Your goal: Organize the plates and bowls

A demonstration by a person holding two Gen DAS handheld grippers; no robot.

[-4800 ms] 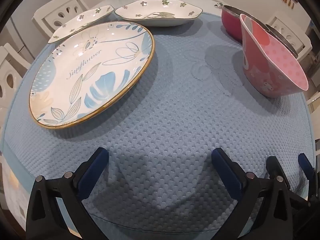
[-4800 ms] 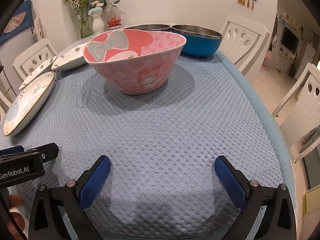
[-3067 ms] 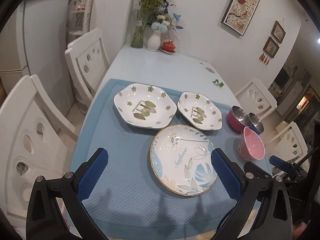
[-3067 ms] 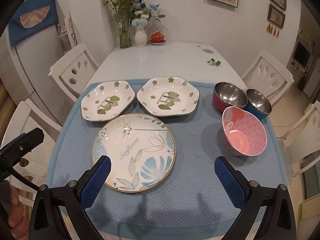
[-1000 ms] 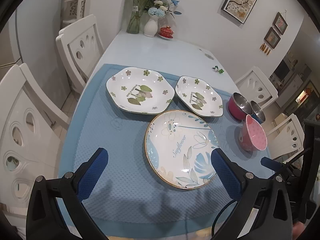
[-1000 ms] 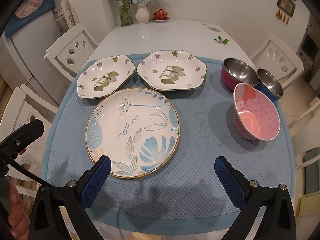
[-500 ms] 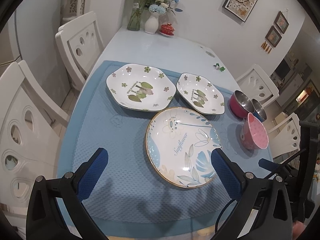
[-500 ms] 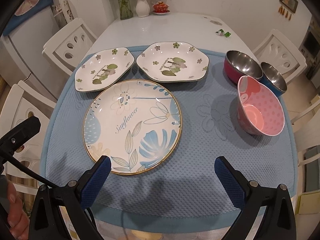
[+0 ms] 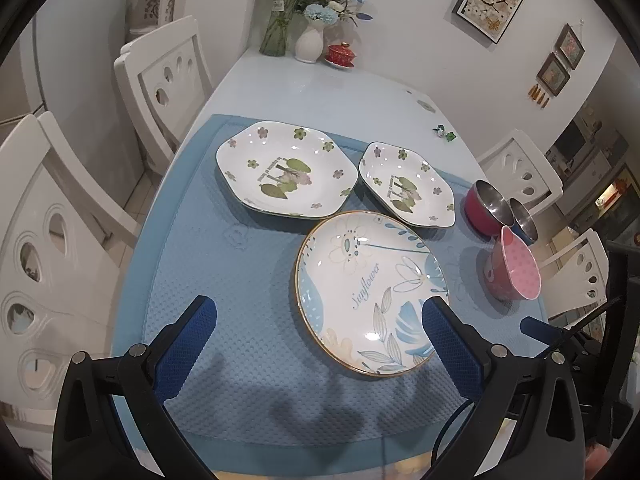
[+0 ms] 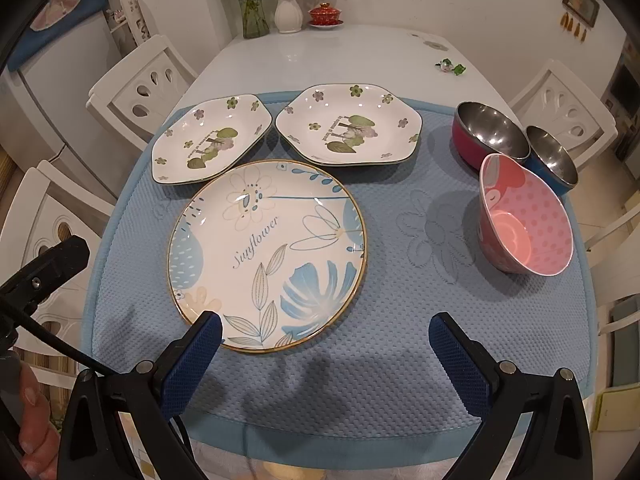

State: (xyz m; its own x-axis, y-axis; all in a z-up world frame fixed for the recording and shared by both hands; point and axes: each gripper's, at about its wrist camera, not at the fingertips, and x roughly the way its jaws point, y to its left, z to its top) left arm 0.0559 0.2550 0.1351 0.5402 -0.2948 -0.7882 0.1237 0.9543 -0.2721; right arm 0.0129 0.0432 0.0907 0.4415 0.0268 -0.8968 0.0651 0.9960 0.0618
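A round "Sunflower" plate (image 10: pixel 266 254) lies on the blue mat (image 10: pixel 400 320), also in the left wrist view (image 9: pixel 370 292). Behind it lie two hexagonal flowered plates (image 10: pixel 210 140) (image 10: pixel 348 124), also in the left wrist view (image 9: pixel 286 174) (image 9: pixel 406 184). At the right stand a pink bowl (image 10: pixel 524 220), a red steel bowl (image 10: pixel 486 132) and a blue steel bowl (image 10: pixel 554 162). My left gripper (image 9: pixel 320 324) is open and empty above the mat's near edge. My right gripper (image 10: pixel 324 344) is open and empty above the near edge, by the round plate's rim.
White chairs (image 10: pixel 140 80) (image 10: pixel 560 104) stand around the table. A glass vase (image 10: pixel 252 8), a white vase (image 10: pixel 288 12) and a red lidded cup (image 10: pixel 324 14) stand at the far end. A small green trinket (image 10: pixel 450 66) lies on the bare tabletop.
Both grippers have come lower and closer to the table over the last second. The dishes have not moved. Both grippers stay open.
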